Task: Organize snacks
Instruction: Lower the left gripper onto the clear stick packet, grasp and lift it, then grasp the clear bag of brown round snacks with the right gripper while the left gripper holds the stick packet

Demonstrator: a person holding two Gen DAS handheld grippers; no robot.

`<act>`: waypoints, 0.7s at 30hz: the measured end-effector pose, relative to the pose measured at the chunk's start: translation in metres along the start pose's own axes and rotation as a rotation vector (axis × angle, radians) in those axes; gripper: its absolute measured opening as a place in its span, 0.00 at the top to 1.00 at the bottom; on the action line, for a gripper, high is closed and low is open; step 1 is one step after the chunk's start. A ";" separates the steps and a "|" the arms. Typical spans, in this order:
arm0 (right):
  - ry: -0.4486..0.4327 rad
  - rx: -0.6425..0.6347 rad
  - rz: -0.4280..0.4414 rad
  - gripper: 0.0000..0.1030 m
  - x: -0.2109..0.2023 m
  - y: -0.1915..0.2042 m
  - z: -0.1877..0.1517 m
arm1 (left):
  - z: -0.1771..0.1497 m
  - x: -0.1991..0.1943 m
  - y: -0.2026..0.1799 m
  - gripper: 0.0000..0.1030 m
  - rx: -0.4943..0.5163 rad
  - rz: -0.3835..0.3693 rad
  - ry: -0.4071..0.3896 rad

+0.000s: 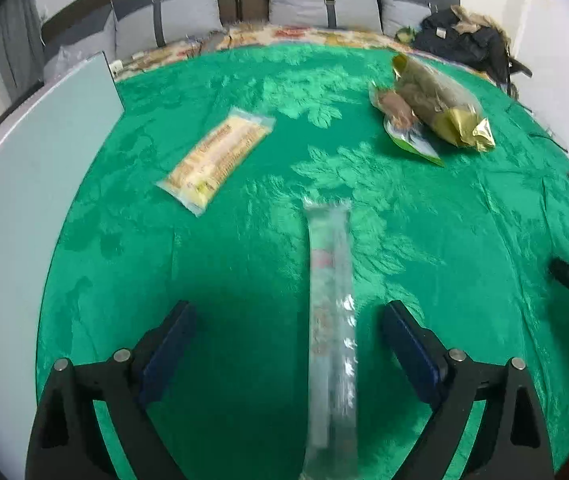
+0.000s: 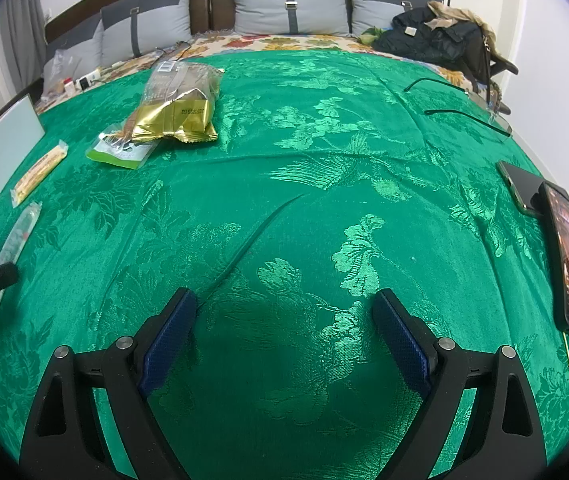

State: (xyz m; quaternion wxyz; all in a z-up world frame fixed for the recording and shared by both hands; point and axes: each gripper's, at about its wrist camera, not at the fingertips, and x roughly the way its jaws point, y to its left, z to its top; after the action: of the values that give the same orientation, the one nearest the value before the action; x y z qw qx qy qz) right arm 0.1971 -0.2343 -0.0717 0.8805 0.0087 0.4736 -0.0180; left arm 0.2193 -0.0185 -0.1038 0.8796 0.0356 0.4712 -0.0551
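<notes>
A long clear snack stick (image 1: 332, 320) lies on the green cloth (image 1: 244, 260) between the open jaws of my left gripper (image 1: 288, 316), untouched by either pad. It also shows in the right wrist view (image 2: 10, 252) at the far left. A yellow wafer pack (image 1: 216, 160) lies further out to the left, also seen in the right wrist view (image 2: 38, 170). A pile with a gold bag (image 1: 440, 108) and a green-edged packet (image 1: 412, 140) sits far right; the gold bag also shows in the right wrist view (image 2: 176, 112). My right gripper (image 2: 284, 312) is open and empty over bare cloth.
A pale blue board (image 1: 24, 200) stands at the left edge of the table. Two phones (image 2: 568, 256) and glasses (image 2: 464, 112) lie at the right in the right wrist view. A bed with pillows (image 2: 288, 8) and a dark jacket (image 2: 436, 36) is behind.
</notes>
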 end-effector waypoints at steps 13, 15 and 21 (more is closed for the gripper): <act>0.000 0.000 0.000 0.10 0.000 0.000 0.000 | -0.001 0.007 0.008 0.00 -0.028 0.003 -0.033; 0.000 0.000 0.000 0.10 0.000 0.000 0.000 | -0.001 0.007 0.008 0.00 -0.028 0.004 -0.034; 0.000 0.000 0.000 0.10 0.000 0.000 0.000 | -0.001 0.007 0.008 0.00 -0.028 0.003 -0.034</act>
State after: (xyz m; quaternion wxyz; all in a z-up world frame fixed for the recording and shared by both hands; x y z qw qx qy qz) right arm 0.1971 -0.2346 -0.0716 0.8806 0.0087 0.4735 -0.0178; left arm 0.2233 -0.0112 -0.1100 0.8879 0.0232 0.4570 -0.0477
